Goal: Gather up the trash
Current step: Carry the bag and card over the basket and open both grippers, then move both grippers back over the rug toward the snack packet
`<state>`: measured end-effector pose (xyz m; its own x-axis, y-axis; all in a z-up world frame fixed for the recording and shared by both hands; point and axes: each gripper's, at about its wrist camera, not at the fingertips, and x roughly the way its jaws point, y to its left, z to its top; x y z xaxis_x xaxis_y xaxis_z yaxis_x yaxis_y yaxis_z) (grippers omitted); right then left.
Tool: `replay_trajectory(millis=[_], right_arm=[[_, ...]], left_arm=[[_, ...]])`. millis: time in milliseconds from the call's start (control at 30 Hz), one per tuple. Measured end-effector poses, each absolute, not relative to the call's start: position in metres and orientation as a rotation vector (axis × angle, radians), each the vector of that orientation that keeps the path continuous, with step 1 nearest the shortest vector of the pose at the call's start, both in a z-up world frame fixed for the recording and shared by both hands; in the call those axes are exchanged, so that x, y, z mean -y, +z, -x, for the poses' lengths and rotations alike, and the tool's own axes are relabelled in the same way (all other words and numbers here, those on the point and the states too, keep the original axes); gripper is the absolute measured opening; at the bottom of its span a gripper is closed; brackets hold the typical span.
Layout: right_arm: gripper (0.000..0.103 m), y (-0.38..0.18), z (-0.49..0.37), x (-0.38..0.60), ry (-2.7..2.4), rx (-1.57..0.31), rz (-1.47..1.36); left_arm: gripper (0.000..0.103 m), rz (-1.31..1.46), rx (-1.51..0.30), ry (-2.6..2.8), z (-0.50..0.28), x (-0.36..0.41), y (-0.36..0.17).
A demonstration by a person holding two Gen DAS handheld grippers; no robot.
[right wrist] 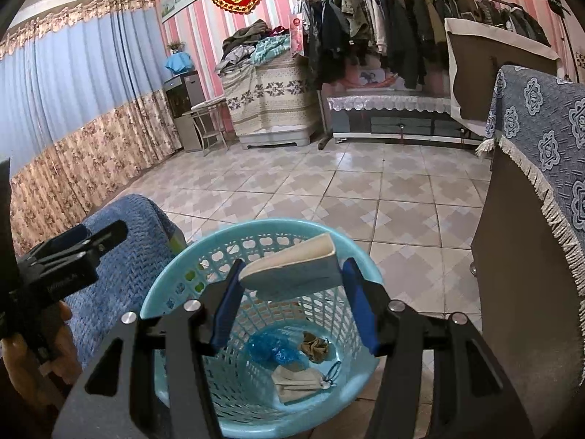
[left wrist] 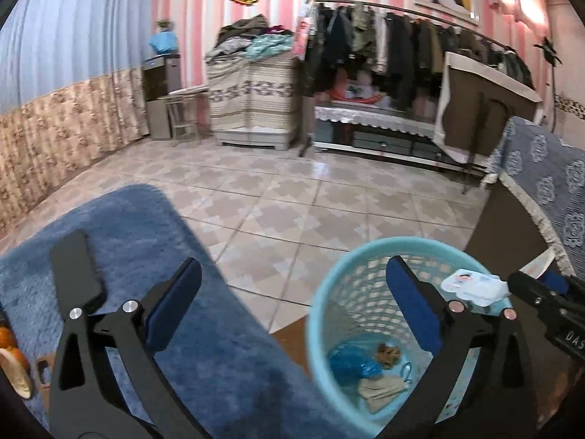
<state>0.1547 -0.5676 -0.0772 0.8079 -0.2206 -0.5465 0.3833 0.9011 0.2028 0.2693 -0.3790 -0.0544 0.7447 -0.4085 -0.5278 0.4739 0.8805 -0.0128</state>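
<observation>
A light blue mesh basket (left wrist: pixel 317 294) (right wrist: pixel 164 285) stands on the floor. In its bottom lie a blue plastic bag (right wrist: pixel 270 349), a brown crumpled scrap (right wrist: pixel 314 345) and a beige face mask (right wrist: pixel 296 380). My right gripper (right wrist: pixel 294 267) hangs over the basket mouth, shut on a flat pale packet (right wrist: pixel 292 274); the left wrist view shows that packet (left wrist: pixel 471 285) at the right. My left gripper (left wrist: pixel 292 267) stands wide open with nothing between its fingers, its right finger over the basket's rim and its left finger over a blue fluffy cover (left wrist: pixel 146 256).
A dark cabinet (right wrist: pixel 519 274) draped with a blue patterned cloth stands right of the basket. Tiled floor (right wrist: pixel 365 190) stretches ahead to a clothes rack (right wrist: pixel 402 29) and a covered chest. An orange fruit (left wrist: pixel 5 336) lies at the left edge.
</observation>
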Motion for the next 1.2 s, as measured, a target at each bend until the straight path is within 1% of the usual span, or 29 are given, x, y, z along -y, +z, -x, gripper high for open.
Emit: replay_trajectory(millis=[233,300,333,400,467,533,600,667,1200], right_arm=[[0.055,-0.083,-0.167,0.559,-0.321,-0.540,-0.324],[0.065,-0.085,-0.168,0.558,-0.320,-0.524,-0.347],[0.071,-0.085,-0.169,0.556,-0.321,-0.511,-0.357],[0.075,-0.083,-0.170,0.554,-0.324,-0.502,-0.353],[0.083,-0.080,-0.170,0.550,-0.336,-0.497,-0.332],[0.088,-0.079,-0.168,0.549,-0.357,-0.489,-0.322],[0.090,-0.077,-0.166,0.550,-0.363,-0.480,-0.328],[0.095,-0.075,-0.165,0.551,-0.369,-0.473,-0.335],[0.096,-0.060,-0.171,0.516,-0.336,-0.455,-0.241]], left_arm=[[0.098,-0.144,-0.516,-0.408,-0.266,0.349,-0.054],[0.098,-0.116,-0.527,-0.412,-0.265,0.342,-0.053],[0.098,-0.107,-0.529,-0.409,-0.265,0.339,-0.052],[0.098,-0.102,-0.525,-0.399,-0.265,0.333,-0.050],[0.098,-0.104,-0.517,-0.389,-0.263,0.328,-0.047],[0.098,-0.112,-0.504,-0.378,-0.260,0.325,-0.045],[0.098,-0.114,-0.498,-0.374,-0.257,0.321,-0.042],[0.098,-0.110,-0.497,-0.372,-0.254,0.318,-0.041],[0.098,-0.077,-0.512,-0.284,-0.234,0.246,-0.037]])
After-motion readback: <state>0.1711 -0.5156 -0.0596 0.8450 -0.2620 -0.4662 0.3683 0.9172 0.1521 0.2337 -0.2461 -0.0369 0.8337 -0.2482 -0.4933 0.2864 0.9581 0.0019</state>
